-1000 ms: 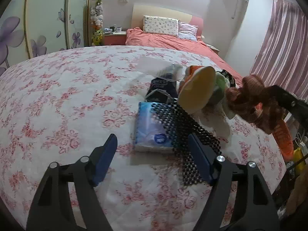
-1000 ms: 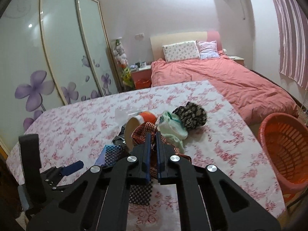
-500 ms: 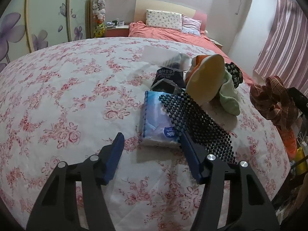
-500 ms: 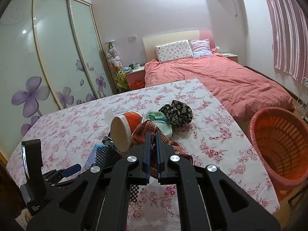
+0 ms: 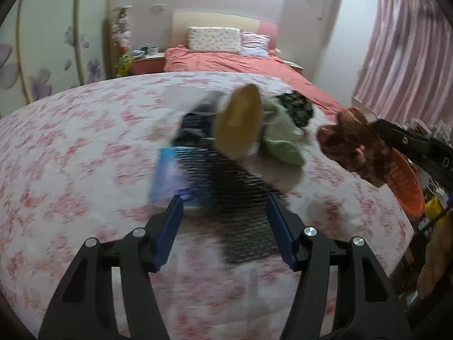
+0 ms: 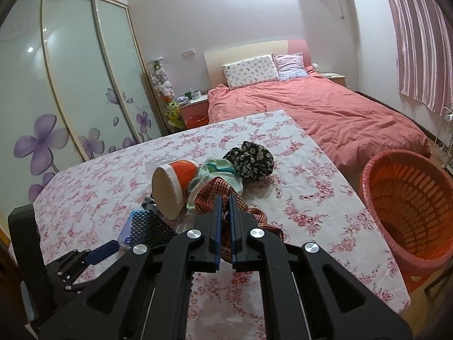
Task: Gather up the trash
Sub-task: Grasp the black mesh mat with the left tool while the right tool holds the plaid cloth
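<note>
Left wrist view, blurred: left gripper (image 5: 225,212) jaws spread apart, empty, low center. Black mesh mat (image 5: 226,195) lies right ahead between the fingers, long axis running toward lower right, over a blue tissue pack (image 5: 167,178).

Right wrist view: right gripper (image 6: 223,221) clamped on a reddish woven cloth (image 6: 215,192), center frame. Orange basket (image 6: 407,206) sits off the table edge at right, nearer this arm.

On the flowered table (image 6: 317,198) lie one orange paper cup (image 6: 172,182), one black mesh mat (image 6: 151,228), one blue tissue pack (image 5: 170,175), one green cloth (image 6: 215,174) and one black flowered cloth (image 6: 250,161). One red-brown woven cloth (image 6: 223,195) is at centre. One orange basket (image 6: 410,201) stands at right. Two pillows (image 6: 250,70) lie on one bed (image 6: 325,107), upper centre.
</note>
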`<state>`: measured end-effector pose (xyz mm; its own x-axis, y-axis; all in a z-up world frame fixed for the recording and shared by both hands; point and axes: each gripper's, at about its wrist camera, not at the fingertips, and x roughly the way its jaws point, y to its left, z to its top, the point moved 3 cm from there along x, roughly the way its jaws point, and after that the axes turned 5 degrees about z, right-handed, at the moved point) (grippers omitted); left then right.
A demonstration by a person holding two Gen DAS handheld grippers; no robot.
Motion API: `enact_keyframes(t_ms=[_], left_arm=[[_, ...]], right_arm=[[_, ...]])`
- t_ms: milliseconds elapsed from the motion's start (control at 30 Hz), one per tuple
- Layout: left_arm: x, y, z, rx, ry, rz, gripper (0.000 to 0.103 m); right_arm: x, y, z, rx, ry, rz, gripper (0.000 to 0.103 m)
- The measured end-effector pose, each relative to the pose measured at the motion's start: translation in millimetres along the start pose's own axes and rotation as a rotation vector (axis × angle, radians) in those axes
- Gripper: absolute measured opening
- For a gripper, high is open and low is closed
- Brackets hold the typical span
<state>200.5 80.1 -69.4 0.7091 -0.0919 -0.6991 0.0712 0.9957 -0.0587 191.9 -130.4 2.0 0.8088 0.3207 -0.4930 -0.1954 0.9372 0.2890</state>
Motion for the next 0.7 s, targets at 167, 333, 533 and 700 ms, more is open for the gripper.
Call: enact_keyframes(t_ms=[167, 333, 533, 700], left_arm=[[17, -21, 5, 0.004, 0.041, -0.035, 0.056], [37, -29, 6, 0.030, 0.076, -0.002, 0.056], [49, -28, 7, 0.051, 0.088, 0.035, 0.058], [49, -33, 4, 0.086, 0.078, 0.088, 0.046]], right_arm=[[-7, -15, 1, 0.027, -0.006, -0.016, 0.005], [-6, -29, -3, 0.061, 0.009, -0.015, 0.005], [-7, -37, -7, 0.076, 0.009, 0.001, 0.005], [-8, -45, -9, 0.095, 0.011, 0.011, 0.005]])
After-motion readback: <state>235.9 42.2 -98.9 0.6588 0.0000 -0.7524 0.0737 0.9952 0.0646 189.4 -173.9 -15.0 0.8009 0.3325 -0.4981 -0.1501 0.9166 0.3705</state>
